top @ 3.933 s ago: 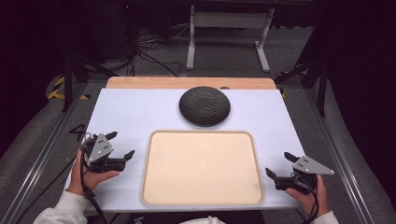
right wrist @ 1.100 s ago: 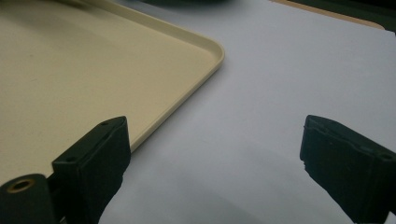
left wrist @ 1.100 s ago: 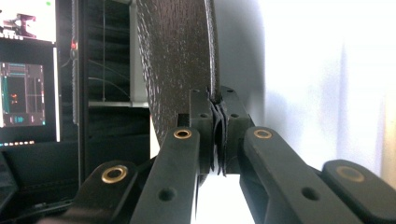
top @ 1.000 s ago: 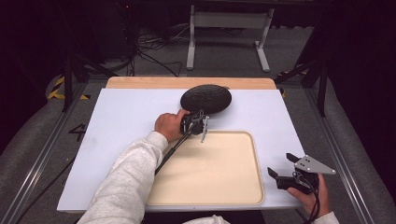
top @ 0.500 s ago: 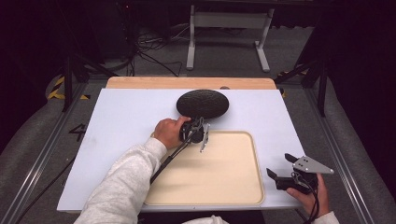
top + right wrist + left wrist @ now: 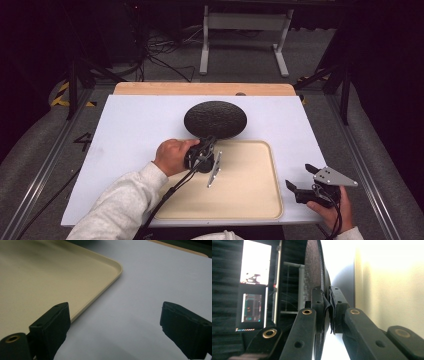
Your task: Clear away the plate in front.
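Left gripper (image 6: pixel 206 145) reaches forward on an extended, sleeved forearm, rolled onto its side; jaws pinched together on a thin dark rim between the fingertips. Right gripper (image 6: pixel 296 177) held low in the right hand (image 6: pixel 331 209), jaws spread wide, nothing between them.

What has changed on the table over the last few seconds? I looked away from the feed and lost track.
The left gripper went from the table's left edge to the black plate and shut on its near rim, shown pinched in the left gripper view. The plate, flat before, is now tipped up and drawn slightly toward the tray. The right gripper stayed open at the right; the tray did not move.
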Motion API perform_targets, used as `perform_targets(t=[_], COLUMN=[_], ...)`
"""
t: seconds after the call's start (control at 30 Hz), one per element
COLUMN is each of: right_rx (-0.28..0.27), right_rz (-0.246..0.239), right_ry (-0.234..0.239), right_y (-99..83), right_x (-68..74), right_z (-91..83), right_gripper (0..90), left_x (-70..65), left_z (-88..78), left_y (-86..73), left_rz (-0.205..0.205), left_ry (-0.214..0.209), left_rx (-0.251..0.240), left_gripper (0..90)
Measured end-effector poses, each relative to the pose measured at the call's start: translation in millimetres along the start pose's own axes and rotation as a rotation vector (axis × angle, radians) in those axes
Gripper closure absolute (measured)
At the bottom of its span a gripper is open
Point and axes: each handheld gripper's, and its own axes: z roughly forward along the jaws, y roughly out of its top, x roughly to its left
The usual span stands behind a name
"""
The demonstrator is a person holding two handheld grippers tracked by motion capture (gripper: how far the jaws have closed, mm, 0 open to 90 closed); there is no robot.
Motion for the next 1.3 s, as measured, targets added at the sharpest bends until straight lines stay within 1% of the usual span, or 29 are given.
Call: perform_targets(t=[0.03,0.07,0.1,0.13,0.17,0.2,0.23,0.27,0.3,0.33,0.4,0.43,0.47,0.53,0.6,0.63,0.73,0.8,0.87,0.9,0.97,1.0,1.07,1.1,1.13,1.17,1.2,1.27,1.3], right_rx=[-0.001,0.0,-0.001,0.0,0.0,-0.009,-0.017,-0.018,-0.017,-0.017,-0.023,-0.022,-0.024,-0.022,-0.025,-0.018,-0.013,-0.013,-0.017,-0.02,-0.017,-0.012,-0.013,-0.014,-0.014,-0.016,-0.017,-0.018,-0.018], right_rz=[-0.001,-0.003,-0.002,-0.001,-0.001,-0.001,0.002,0.002,-0.001,-0.001,-0.001,-0.001,0.001,-0.003,-0.007,-0.02,-0.028,-0.034,-0.033,-0.032,-0.033,-0.035,-0.034,-0.033,-0.033,-0.031,-0.034,-0.035,-0.036], right_ry=[0.003,-0.001,0.001,0.002,0.002,0.016,0.03,0.035,0.036,0.036,0.046,0.043,0.048,0.047,0.052,0.04,0.046,0.048,0.042,0.043,0.044,0.043,0.045,0.043,0.043,0.044,0.043,0.045,0.045], right_y=[0.1,0.1,0.2,0.2,0.2,0.0,-0.1,-0.1,-0.1,-0.1,-0.2,-0.2,-0.2,-0.5,-0.3,0.0,0.1,0.2,0.5,0.4,0.2,0.0,-0.2,-0.3,-0.3,-0.4,-0.2,-0.1,-0.1], right_x=[0.1,0.5,0.5,0.5,0.5,0.6,0.7,0.8,1.2,1.2,1.3,1.2,0.9,1.4,2.2,3.1,4.5,5.2,4.9,4.6,5.0,5.1,5.0,4.6,4.6,4.5,4.6,5.0,5.0], right_z=[0.1,0.2,0.2,0.2,0.2,-0.1,-0.5,-0.6,-0.5,-0.5,-0.9,-0.7,-0.7,-0.5,-1.0,-0.6,0.3,0.1,-0.6,-0.5,-0.4,0.0,0.0,-0.1,-0.1,-0.2,-0.6,-1.2,-1.3], right_gripper=[9.7,9.7,9.7,9.7,9.7,9.7,9.7,9.7,9.5,9.5,9.5,9.5,9.5,9.5,9.4,9.4,9.3,9.2,9.0,9.0,8.9,8.8,8.7,8.7,8.7,8.7,8.7,8.6,8.6], left_x=[-1.0,-4.6,-4.6,-8.3,-8.3,-10.5,-14.9,-14.9,-19.0,-19.0,-25.6,-28.0,-31.7,-38.1,-45.6,-48.3,-53.2,-57.3,-62.1,-61.9,-62.4,-63.1,-64.4,-67.2,-67.2,-68.7,-69.0,-69.9,-70.2], left_z=[-6.4,-20.9,-20.9,-33.0,-33.0,-40.9,-52.0,-52.0,-63.0,-63.0,-73.5,-76.7,-80.4,-85.3,-90.0,-91.6,-92.9,-91.9,-89.3,-88.5,-86.8,-86.5,-85.5,-83.6,-83.6,-81.8,-78.4,-77.3,-75.7], left_y=[0.9,3.3,3.3,6.2,6.2,7.1,10.4,10.4,13.9,13.9,19.5,21.2,23.7,27.1,30.9,32.5,34.0,34.5,34.0,33.6,31.7,31.1,30.9,30.8,30.8,30.3,29.5,28.6,27.7], left_rz=[-0.013,-0.005,-0.005,0.001,0.001,-0.005,0.006,0.006,-0.005,-0.005,0.016,0.014,0.029,0.025,0.045,0.049,0.058,0.057,0.082,0.08,0.063,0.061,0.066,0.068,0.068,0.062,0.059,0.043,0.029], left_ry=[-0.002,0.01,0.01,0.02,0.02,-0.003,-0.003,-0.003,-0.014,-0.014,-0.028,-0.041,-0.044,-0.059,-0.055,-0.072,-0.101,-0.115,-0.106,-0.12,-0.129,-0.146,-0.146,-0.167,-0.167,-0.178,-0.205,-0.213,-0.227], left_rx=[-0.002,-0.018,-0.018,-0.03,-0.03,-0.055,-0.069,-0.069,-0.1,-0.1,-0.127,-0.132,-0.13,-0.144,-0.151,-0.153,-0.161,-0.145,-0.152,-0.138,-0.148,-0.149,-0.162,-0.151,-0.151,-0.155,-0.153,-0.152,-0.167], left_gripper=[83.8,83.6,83.7,83.5,83.6,84.3,84.1,84.2,84.0,83.7,83.7,83.5,83.9,83.4,82.7,82.9,82.5,81.4,81.8,82.0,82.6,82.9,83.5,84.3,84.9,84.9,86.0,86.7,86.9])
